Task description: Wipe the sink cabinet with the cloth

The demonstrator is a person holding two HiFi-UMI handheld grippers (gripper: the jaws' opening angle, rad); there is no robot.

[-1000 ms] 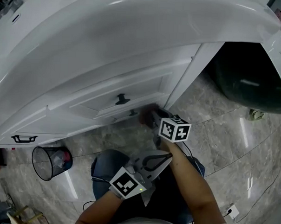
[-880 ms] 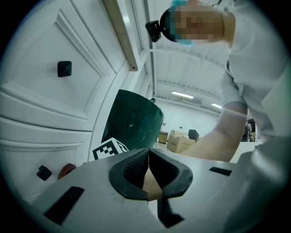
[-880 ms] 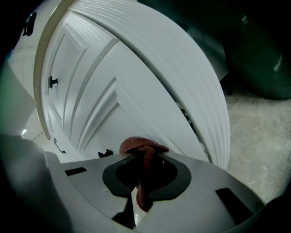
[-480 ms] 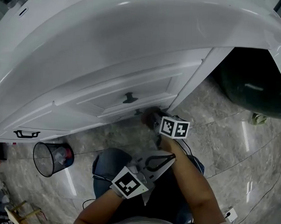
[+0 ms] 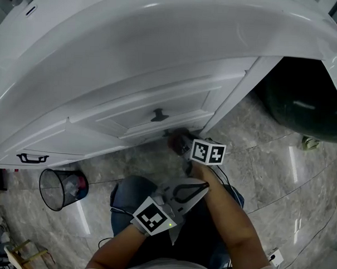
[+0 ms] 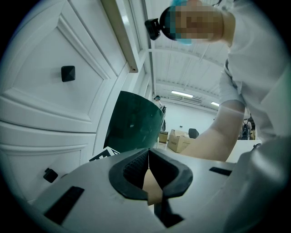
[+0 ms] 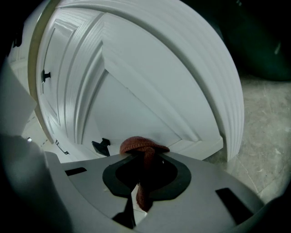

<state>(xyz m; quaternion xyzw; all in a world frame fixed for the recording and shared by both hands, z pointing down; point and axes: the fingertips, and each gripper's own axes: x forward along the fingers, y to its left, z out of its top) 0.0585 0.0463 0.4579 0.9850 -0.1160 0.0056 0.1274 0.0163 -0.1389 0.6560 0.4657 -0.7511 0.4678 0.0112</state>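
Note:
The white sink cabinet (image 5: pixel 158 103) fills the upper half of the head view, with a panelled door and a dark knob (image 5: pixel 158 114). My right gripper (image 5: pixel 178 141) is shut on a reddish-brown cloth (image 7: pixel 138 145), and the cloth (image 5: pixel 177 138) is pressed against the lower edge of the door near its right corner. In the right gripper view the door panel (image 7: pixel 136 100) stands close ahead. My left gripper (image 5: pixel 195 189) hangs below, over the person's lap, with its jaws closed and nothing in them; its own view faces the cabinet front (image 6: pixel 54 91) from low down.
A black mesh waste bin (image 5: pixel 62 189) stands on the marble floor at the left. A large dark green container (image 5: pixel 303 103) sits right of the cabinet. A black handle (image 5: pixel 31 157) shows on the far-left cabinet front. Cables trail on the floor by the person's knee.
The right gripper with the cloth has stayed at the door's lower edge, shifting slightly. The head view has drifted a little. The left gripper has barely moved.

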